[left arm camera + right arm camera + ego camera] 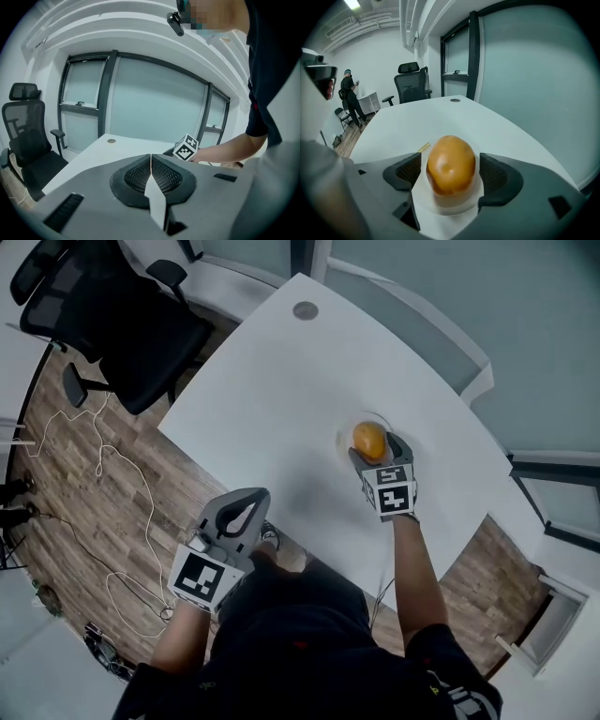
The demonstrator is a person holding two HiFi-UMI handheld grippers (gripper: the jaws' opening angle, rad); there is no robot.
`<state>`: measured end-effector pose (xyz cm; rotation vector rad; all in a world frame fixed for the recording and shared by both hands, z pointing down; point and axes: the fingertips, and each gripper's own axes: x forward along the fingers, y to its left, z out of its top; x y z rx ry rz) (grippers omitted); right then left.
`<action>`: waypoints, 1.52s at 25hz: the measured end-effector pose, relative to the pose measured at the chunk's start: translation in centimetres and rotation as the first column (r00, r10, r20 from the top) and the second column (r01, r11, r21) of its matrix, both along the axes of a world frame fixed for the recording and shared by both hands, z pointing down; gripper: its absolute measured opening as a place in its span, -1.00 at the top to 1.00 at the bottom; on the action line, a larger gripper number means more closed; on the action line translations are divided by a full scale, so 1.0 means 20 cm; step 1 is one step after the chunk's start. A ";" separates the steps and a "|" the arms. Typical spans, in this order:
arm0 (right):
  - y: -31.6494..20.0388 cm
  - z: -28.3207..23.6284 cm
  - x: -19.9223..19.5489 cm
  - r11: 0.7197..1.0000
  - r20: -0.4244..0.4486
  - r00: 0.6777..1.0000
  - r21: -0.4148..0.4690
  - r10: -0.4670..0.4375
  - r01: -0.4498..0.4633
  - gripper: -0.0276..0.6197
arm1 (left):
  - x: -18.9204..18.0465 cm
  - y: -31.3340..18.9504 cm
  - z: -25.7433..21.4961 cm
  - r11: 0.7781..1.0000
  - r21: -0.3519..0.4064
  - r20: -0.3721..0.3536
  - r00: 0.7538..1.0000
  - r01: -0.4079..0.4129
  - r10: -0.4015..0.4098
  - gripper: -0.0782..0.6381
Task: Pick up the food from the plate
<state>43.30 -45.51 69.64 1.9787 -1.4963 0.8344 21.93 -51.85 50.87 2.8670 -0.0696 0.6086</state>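
— Nearest to the head camera is the left gripper (151,164), right? What is it doing?

— It is held low over the person's lap, off the near edge of the white table (281,381). Its own view shows the two jaws pressed together along one seam, with nothing between them.

— And the right gripper (379,451)?

— That one is out over the table, arm extended, with the marker cube (389,488) facing up. Its jaws stand wide apart, one on either side of the food (451,161).

— Is it gripping the food?

— No. In the right gripper view the black mesh pads (410,171) flank it, but a thin strip of white shows between each pad and the food, so neither presses on it.

— Where is the food, then?

— On the plate (445,206), standing upright. It is a smooth, glossy, orange-brown, egg-shaped piece. The pale plate holds nothing else and lies toward the table's right side, with its rim just visible around the food's base.

— Anything else on the table?

— Only a round grey grommet (306,309) near the far corner, well apart from the plate. A black office chair (112,315) stands on the wood floor beside that end of the table.
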 end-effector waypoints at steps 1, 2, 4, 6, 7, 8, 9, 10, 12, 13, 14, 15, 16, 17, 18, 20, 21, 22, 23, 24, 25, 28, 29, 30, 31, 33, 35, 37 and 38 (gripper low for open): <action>-0.01 0.03 0.00 1.000 -0.003 1.000 -0.015 0.004 -0.004 -0.22 | -0.01 -0.02 0.01 1.000 -0.002 0.002 1.000 0.004 -0.004 0.72; -0.03 0.06 0.01 1.000 -0.011 1.000 -0.030 0.010 -0.010 -0.22 | -0.02 -0.04 0.02 1.000 -0.002 0.006 1.000 0.009 -0.009 0.72; -0.05 0.07 0.01 0.999 -0.037 0.999 -0.031 0.014 -0.016 -0.22 | -0.05 -0.07 0.03 1.000 0.001 0.013 1.000 0.022 -0.022 0.72; -0.08 0.02 0.00 1.000 -0.060 0.998 0.010 0.007 -0.007 -0.21 | -0.06 -0.10 0.03 0.999 -0.003 0.013 0.999 0.032 -0.032 0.72; -0.09 -0.03 0.00 0.999 -0.074 0.997 0.040 0.006 -0.003 -0.22 | -0.06 -0.11 0.02 0.999 -0.004 0.011 0.999 0.033 -0.033 0.72; -0.11 -0.09 -0.01 0.997 -0.088 0.996 0.074 0.005 0.002 -0.21 | -0.06 -0.12 0.02 0.999 -0.005 0.008 0.999 0.032 -0.032 0.72; -0.12 -0.16 -0.03 0.994 -0.097 0.995 0.109 0.003 0.007 -0.21 | -0.06 -0.12 0.01 1.000 -0.005 0.004 1.000 0.030 -0.030 0.72; -0.12 -0.23 -0.04 0.990 -0.104 0.995 0.141 0.003 0.012 -0.21 | -0.06 -0.12 0.00 1.000 -0.004 0.001 1.000 0.027 -0.027 0.72; -0.11 -0.35 -0.07 0.981 -0.115 0.993 0.195 0.008 0.015 -0.21 | -0.05 -0.12 -0.02 1.000 0.004 -0.001 1.000 0.017 -0.017 0.72; -0.11 -0.40 -0.09 0.976 -0.119 0.993 0.217 0.011 0.015 -0.21 | -0.04 -0.11 -0.04 1.000 0.013 -0.004 1.000 0.009 -0.009 0.72; -0.10 -0.45 -0.11 0.972 -0.124 0.992 0.235 0.012 0.017 -0.21 | -0.03 -0.10 -0.07 1.000 0.023 -0.008 1.000 -0.002 0.002 0.72; -0.08 -0.50 -0.13 0.968 -0.131 0.991 0.250 0.009 0.025 -0.21 | -0.02 -0.09 -0.10 0.999 0.032 -0.013 1.000 -0.013 0.014 0.72; -0.07 -0.55 -0.16 0.963 -0.138 0.990 0.266 0.000 0.037 -0.21 | -0.02 -0.08 -0.14 0.999 0.041 -0.020 1.000 -0.022 0.023 0.72; -0.06 -0.61 -0.20 0.957 -0.141 0.990 0.287 -0.010 0.050 -0.21 | -0.01 -0.07 -0.17 0.999 0.047 -0.032 0.999 -0.025 0.026 0.72; -0.05 -0.68 -0.23 0.948 -0.141 0.990 0.313 -0.018 0.062 -0.21 | -0.01 -0.07 -0.20 0.998 0.054 -0.046 0.999 -0.025 0.028 0.72; -0.02 -0.83 -0.29 0.926 -0.146 0.989 0.369 -0.023 0.076 -0.21 | 0.00 -0.06 -0.28 0.996 0.079 -0.077 0.996 -0.032 0.038 0.72; 0.00 -0.90 -0.31 0.916 -0.153 0.988 0.394 -0.019 0.079 -0.21 | 0.01 -0.06 -0.32 0.995 0.096 -0.093 0.994 -0.040 0.049 0.72; 0.02 -0.98 -0.33 0.905 -0.160 0.987 0.419 -0.012 0.079 -0.21 | 0.01 -0.05 -0.36 0.993 0.110 -0.109 0.992 -0.047 0.059 0.72; 0.05 -1.06 -0.35 0.893 -0.165 0.986 0.442 -0.004 0.078 -0.21 | 0.02 -0.03 -0.39 0.992 0.119 -0.123 0.990 -0.053 0.067 0.72; 0.07 -1.13 -0.36 0.883 -0.170 0.985 0.463 0.004 0.076 -0.21 | 0.02 -0.02 -0.43 0.990 0.126 -0.138 0.987 -0.058 0.076 0.72; 0.10 -1.19 -0.37 0.874 -0.177 0.984 0.480 0.014 0.074 -0.21 | 0.03 -0.01 -0.46 0.988 0.139 -0.155 0.984 -0.066 0.088 0.72; 0.19 -1.36 -0.38 0.856 -0.213 0.976 0.513 0.050 0.068 -0.21 | 0.06 0.05 -0.55 0.982 0.164 -0.202 0.971 -0.095 0.127 0.72; 0.23 -1.41 -0.38 0.850 -0.226 0.972 0.523 0.064 0.065 -0.22 | 0.07 0.07 -0.57 0.981 0.162 -0.214 0.967 -0.104 0.138 0.72; 0.26 -1.46 -0.38 0.843 -0.238 0.968 0.534 0.080 0.062 -0.21 | 0.08 0.09 -0.59 0.980 0.165 -0.226 0.962 -0.115 0.151 0.72; 0.29 -1.51 -0.37 0.837 -0.249 0.964 0.544 0.099 0.055 -0.21 | 0.09 0.11 -0.62 0.977 0.173 -0.238 0.957 -0.127 0.167 0.72; 0.35 -1.59 -0.34 0.825 -0.263 0.954 0.564 0.145 0.031 -0.21 | 0.12 0.15 -0.67 0.970 0.190 -0.257 0.946 -0.153 0.199 0.72; 0.41 -1.66 -0.33 0.812 -0.264 0.946 0.584 0.188 0.001 -0.21 | 0.15 0.18 -0.72 0.963 0.203 -0.274 0.934 -0.177 0.230 0.72; 0.46 -1.71 -0.32 0.800 -0.263 0.939 0.600 0.220 -0.019 -0.21 | 0.16 0.21 -0.76 0.957 0.214 -0.286 0.925 -0.195 0.252 0.72; 0.48 -1.73 -0.32 0.794 -0.264 0.936 0.607 0.232 -0.026 -0.21 | 0.17 0.21 -0.77 0.955 0.219 -0.290 0.921 -0.200 0.260 0.72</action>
